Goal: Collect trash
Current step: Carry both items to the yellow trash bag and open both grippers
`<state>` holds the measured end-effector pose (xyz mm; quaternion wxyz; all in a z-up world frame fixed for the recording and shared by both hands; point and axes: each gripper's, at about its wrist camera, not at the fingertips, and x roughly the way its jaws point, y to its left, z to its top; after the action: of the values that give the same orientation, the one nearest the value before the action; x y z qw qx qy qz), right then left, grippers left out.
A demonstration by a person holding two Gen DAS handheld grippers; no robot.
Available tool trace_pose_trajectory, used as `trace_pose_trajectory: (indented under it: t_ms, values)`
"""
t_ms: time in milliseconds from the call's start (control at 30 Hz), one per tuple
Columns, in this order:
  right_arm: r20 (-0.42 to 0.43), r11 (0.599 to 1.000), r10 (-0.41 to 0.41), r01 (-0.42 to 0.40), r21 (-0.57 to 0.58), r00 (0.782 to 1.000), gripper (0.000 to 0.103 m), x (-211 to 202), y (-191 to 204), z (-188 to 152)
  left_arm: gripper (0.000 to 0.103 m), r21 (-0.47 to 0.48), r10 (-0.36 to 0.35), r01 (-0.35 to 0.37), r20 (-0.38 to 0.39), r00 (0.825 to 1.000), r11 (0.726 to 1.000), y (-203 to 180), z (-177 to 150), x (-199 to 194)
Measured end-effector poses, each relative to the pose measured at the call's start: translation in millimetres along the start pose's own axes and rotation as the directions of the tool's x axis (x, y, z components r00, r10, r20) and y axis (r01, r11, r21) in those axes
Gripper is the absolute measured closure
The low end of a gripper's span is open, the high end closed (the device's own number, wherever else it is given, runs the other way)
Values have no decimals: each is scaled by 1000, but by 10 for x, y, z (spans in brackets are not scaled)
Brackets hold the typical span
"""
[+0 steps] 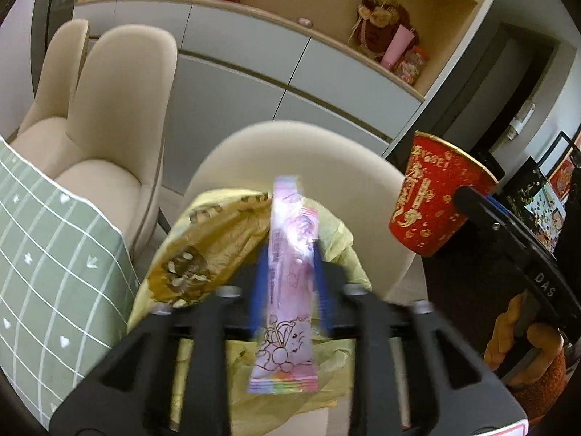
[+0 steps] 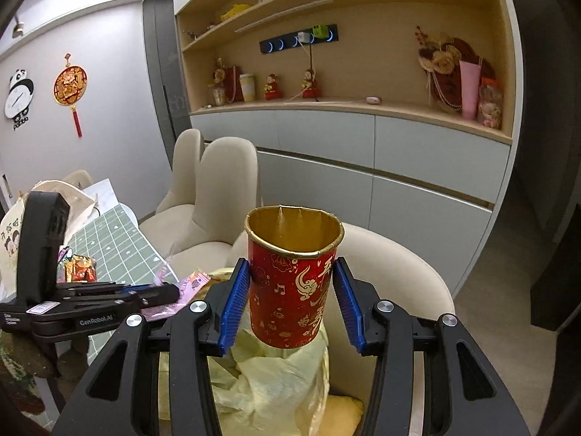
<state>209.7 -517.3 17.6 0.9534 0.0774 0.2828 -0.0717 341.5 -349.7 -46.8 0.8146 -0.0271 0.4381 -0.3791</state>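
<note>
Left gripper (image 1: 288, 279): jaws parted, pink wrapper (image 1: 287, 290) loose between the blue pads, its long axis running near to far, hanging over the yellow bag (image 1: 218, 239) on the cream chair (image 1: 363, 167); release appears under way. Right gripper (image 2: 292, 298): clamped on the red cup (image 2: 292, 279), upright, mouth up, above the same bag, not yet dropped. More wrappers (image 2: 80, 267) remain on the table, far left.

We saw soft, even indoor light w/ dim corners. Fisheye bent the shelves (image 2: 345, 105) & blacked the frame edges. Left view had motion blur on the pink wrapper (image 1: 290, 254), w/ glare mid-pack; right view stayed sharp.
</note>
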Motion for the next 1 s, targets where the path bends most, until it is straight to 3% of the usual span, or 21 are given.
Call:
trace_pose_trajectory:
  t_ms: [133,400,633,833,1000]
  values:
    - [-15,1000,27,-27,7,1000,58,105,-2,-26,58,-23,29,-29,-8,1000,999,63,-20,8]
    - [-87,986,167,-167,9,982,58,448,372,-164,57,-105,103,-102,5,995,989,364,-97,-302]
    - [-28,963,259,-261,-70,965,58,386,829,-153,57,-165,171,-168,4,985,972,613,-272,-581]
    - [-177,972,216,-230,-58,960,58,763,855,-453,57,-186,191,-183,22,981,965,679,-357,-788]
    - [-308,981,167,-188,-39,936,58,1119,765,-772,56,-191,207,-198,30,978,961,709,-440,-912]
